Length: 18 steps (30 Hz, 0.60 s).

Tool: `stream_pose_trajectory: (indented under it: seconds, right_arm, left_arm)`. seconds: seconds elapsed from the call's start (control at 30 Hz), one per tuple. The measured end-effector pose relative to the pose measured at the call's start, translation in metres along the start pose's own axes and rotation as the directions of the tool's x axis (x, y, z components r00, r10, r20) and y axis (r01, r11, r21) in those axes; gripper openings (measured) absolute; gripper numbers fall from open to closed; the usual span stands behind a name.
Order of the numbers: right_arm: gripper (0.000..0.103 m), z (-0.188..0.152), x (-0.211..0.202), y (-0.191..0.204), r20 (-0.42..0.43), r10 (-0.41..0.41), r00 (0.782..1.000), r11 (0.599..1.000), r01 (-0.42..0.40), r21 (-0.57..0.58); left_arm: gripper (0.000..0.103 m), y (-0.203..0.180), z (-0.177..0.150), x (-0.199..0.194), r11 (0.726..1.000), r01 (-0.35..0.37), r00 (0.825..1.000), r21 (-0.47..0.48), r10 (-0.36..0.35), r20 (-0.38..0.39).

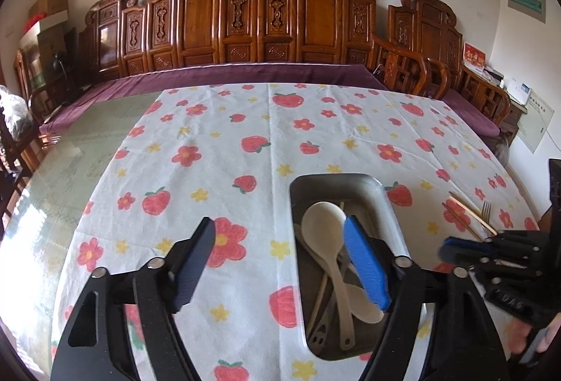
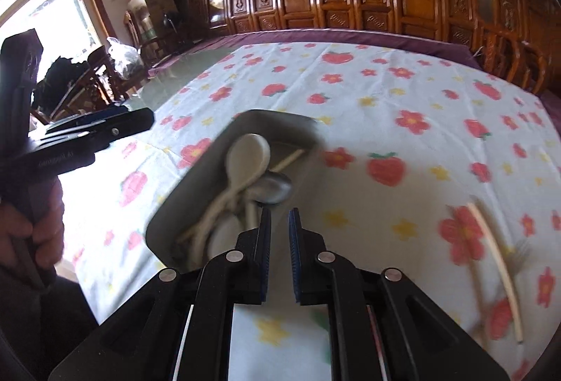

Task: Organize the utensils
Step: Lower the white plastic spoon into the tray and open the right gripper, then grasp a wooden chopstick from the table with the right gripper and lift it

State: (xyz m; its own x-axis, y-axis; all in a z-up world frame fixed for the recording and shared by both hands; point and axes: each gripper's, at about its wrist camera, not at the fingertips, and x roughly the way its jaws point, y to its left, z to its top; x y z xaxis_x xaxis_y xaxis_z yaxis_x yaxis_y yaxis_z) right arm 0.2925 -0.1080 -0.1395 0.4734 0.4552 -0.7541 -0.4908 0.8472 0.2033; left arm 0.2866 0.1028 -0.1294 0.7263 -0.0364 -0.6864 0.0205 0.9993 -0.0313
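Already the metal tray point(image 1: 380, 195) holds most of the utensils: white spoons point(image 1: 324, 218), a chopstick and a metal spoon point(image 2: 277, 186) lie inside it. Left out, a pair of chopsticks point(image 1: 468, 216) and a fork point(image 1: 486, 210) rest on the surface point(image 1: 210, 170) to the tray's right. The left gripper point(image 1: 280, 262) hangs over the tray's near left rim, fingers wide apart and empty. The right gripper point(image 2: 279, 223) has its fingers nearly shut on nothing. Next, I judge, it must open over the chopsticks or fork.
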Motion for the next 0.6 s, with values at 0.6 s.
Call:
stream_pose_trajectory:
  seconds: [0.6]
  right_arm:
    - [0.019,-0.085,-0.061,-0.201,-0.03,-0.281,0.959,0.945,0.282,0.166]
  left_arm:
    - [0.086,-0.101,-0.025,-0.01,0.99,0.099,0.995,0.099,-0.101,0.011]
